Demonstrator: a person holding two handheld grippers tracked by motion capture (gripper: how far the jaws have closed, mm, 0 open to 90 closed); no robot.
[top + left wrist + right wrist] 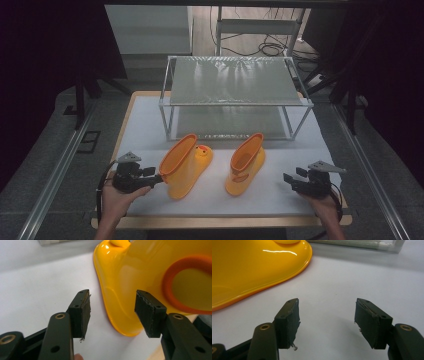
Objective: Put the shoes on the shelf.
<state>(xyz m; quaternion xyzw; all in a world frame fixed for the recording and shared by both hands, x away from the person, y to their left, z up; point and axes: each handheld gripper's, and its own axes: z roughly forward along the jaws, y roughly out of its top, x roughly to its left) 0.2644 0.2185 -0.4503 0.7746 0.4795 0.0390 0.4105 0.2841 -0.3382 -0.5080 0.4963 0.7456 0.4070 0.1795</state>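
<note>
I counted two yellow boots on the white mat, one rack behind them, and two grippers. The left boot leaned, its orange rim toward my left gripper, whose jaws stood wide around the sole edge without pressing it. The right boot stood upright, well apart from my right gripper, wide and holding nothing. The rack had two shelves.

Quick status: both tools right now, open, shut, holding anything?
Left tool: open, holds nothing; left yellow rain boot lies just ahead of it.
Right tool: open, empty, over the white table mat.
</note>
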